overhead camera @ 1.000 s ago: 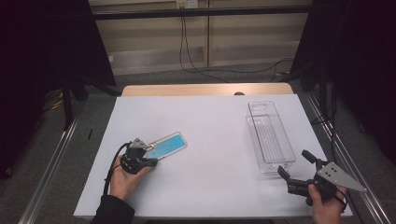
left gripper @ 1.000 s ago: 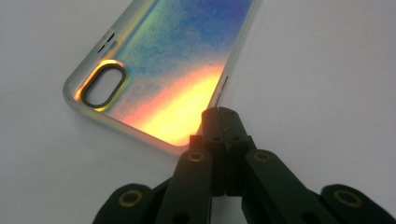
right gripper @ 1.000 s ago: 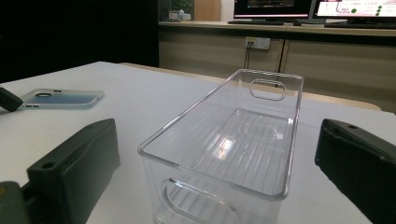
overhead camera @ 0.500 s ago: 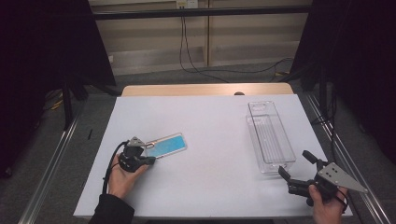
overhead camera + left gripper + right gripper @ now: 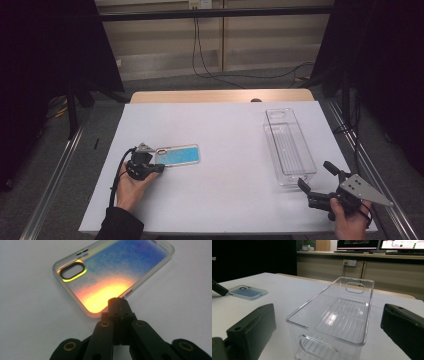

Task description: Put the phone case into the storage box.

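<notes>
Left gripper pinched shut on phone case rim — thin edge grip, likely to slip on lifting. Right gripper wide, empty — near clear bin.

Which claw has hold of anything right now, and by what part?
The left claw pinches the phone case by its long side rim near the camera cutout end. The right claw is open, holding nothing.

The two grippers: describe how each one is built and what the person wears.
Both are black. The left gripper trails a black cable and has link arms with brass-coloured pivot rings, seen in its own view. The right gripper carries a grey three-cornered plate with small holes; its jaws are blocky black pads in its own view. The left forearm wears a dark sleeve.
</notes>
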`<state>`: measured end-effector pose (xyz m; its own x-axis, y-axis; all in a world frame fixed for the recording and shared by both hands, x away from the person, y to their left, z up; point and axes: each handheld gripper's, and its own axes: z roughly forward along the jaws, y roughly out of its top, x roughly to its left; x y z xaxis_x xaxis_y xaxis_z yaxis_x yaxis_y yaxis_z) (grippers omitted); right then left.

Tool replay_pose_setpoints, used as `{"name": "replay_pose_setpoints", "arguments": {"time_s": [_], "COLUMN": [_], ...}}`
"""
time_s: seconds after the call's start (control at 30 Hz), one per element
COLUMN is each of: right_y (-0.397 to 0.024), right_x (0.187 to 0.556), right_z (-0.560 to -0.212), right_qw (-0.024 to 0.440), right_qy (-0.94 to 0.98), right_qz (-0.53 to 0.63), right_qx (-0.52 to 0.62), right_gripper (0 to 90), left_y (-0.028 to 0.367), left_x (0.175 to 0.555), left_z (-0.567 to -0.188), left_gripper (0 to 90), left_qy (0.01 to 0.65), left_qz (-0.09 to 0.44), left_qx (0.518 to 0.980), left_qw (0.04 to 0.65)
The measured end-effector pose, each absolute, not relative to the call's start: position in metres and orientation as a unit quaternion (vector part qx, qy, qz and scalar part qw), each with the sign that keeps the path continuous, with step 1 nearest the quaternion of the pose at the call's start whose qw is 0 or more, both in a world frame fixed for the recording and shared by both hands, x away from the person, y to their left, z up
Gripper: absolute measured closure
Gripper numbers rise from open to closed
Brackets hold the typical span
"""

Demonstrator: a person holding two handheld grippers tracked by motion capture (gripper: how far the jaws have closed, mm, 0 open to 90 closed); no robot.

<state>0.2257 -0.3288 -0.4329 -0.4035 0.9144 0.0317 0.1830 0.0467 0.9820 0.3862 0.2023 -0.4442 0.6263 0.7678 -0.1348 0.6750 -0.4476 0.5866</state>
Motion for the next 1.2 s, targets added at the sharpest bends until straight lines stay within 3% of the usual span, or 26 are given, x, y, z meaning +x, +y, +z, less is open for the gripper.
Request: {"name": "replay_pose_setpoints", "arguments": {"time_s": [1.2], "right_y": [-0.329], "right_x": [0.226], "right_z": [-0.433], "right_qw": [0.338], "right_qy": [0.640], "right_qz": [0.540], "right_qx": [0.430], "right_gripper": [0.0], "left_y": [0.202], "left_x": [0.408], "left_z": [-0.447], "left_gripper": [90.0], "left_qy": [0.440], "left_qz": [0.094], "left_qx": [0.837], "left_qw": [0.310]}}
